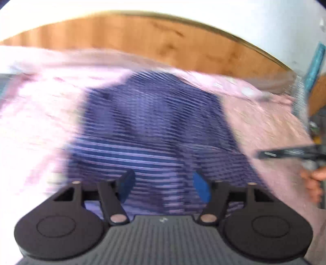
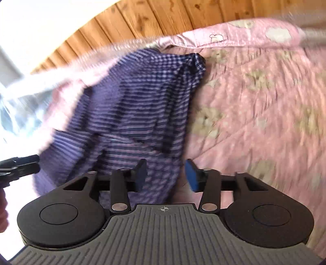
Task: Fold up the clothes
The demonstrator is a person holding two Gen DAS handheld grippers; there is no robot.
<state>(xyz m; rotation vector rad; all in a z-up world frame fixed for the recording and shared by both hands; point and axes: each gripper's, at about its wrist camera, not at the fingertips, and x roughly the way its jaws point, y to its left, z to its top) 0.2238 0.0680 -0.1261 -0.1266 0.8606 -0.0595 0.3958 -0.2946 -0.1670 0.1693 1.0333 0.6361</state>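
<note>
The checked shirt (image 2: 138, 114) lies crumpled on the pink quilt (image 2: 254, 102) of the bed, partly doubled over itself, with its long axis running away from both cameras toward the wooden wall (image 2: 163, 18) behind the bed. In the right wrist view the cloth is bunched at the far end near the quilt's raised edge, and its near hem spreads wide just in front of the fingers. The left gripper (image 1: 164, 185) hangs right over the near part of the shirt (image 1: 150, 122), fingers apart with only striped cloth showing through the gap below them and nothing pressed between the blue pads (image 1: 200, 186). The right gripper (image 2: 166, 175) sits at the shirt's right-hand border: its left finger is over the fabric, its right finger over bare quilt, so the garment's edge runs through the open gap; these fingers too stand apart and clamp nothing. Each gripper shows at the margin of the other's view, the right gripper (image 1: 285, 154) with the hand (image 1: 313, 183) that carries it off to the right, so the two flank the near hem. Judging from this, the left side is nearer the body of the cloth and the right nearer a free edge, which looks the easier place to pinch. Both views are smeared, so the folds and the collar cannot be made out.
</note>
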